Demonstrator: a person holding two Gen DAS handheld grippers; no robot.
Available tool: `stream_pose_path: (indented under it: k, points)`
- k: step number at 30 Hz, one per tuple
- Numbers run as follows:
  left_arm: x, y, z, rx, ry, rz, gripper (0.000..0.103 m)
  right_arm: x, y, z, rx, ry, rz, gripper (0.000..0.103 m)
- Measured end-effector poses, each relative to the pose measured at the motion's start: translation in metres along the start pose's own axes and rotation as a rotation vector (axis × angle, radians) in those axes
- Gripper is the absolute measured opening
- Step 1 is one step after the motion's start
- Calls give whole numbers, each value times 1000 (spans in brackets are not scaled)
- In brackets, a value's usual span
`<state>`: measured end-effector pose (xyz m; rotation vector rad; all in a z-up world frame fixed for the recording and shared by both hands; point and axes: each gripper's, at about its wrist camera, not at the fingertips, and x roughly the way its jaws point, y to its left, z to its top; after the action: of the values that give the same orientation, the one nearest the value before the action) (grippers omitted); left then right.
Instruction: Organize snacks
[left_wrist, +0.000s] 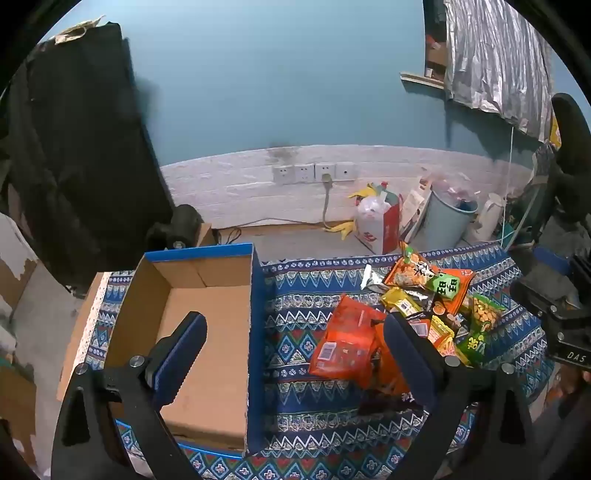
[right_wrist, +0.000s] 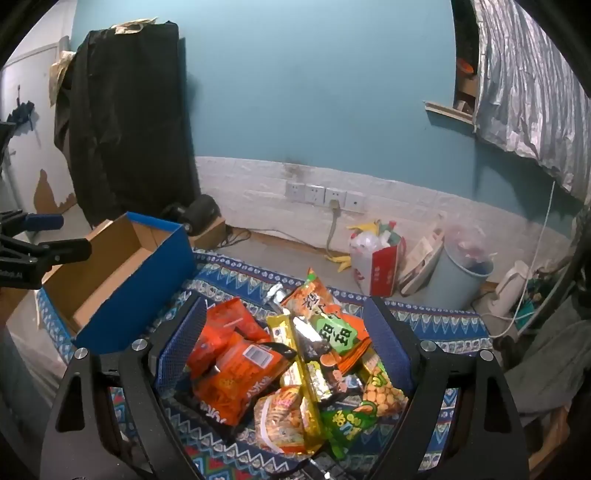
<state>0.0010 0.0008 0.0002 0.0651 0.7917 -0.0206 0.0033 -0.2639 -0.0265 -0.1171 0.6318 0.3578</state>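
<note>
Blue wall (left_wrist: 258, 92) and a white-brick skirting with sockets are seen behind a counter (left_wrist: 295, 295) covered in a blue patterned cloth. An open cardboard box (left_wrist: 207, 325) with blue outer walls is placed at the 9 o'clock side of the left wrist view; its interior is bare, so it is judged to be the intended receptacle.

The snack pile (right_wrist: 295, 362) is heaped on the cloth at 3 o'clock of the box, well apart from it. Crinkled foil and plastic packets are overlapped loosely: orange packets toward 9 o'clock of the heap, a long yellow-gold wrapper across the middle, green-labelled packets toward 3 o'clock. No packet is seen inside the box, so sorting is judged not yet begun.

The left tongs (left_wrist: 295, 350) are held wide apart above the box wall, nothing between the pads. The right tongs (right_wrist: 284, 343) are likewise spread fully, straddling the pile from above with no packet clamped; this placement is judged to prepare a first pick. Slippery, yielding packets are to be expected.
</note>
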Motion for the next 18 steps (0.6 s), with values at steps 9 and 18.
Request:
stream_pose_path:
  k: [9,18]
  points:
    - [4,-1,-4,7,1,6,97,2,-2,-2,5,7,4,85]
    - [5,-4,-4,18,3,-5,97,4,-1,-2,5,10,6,85]
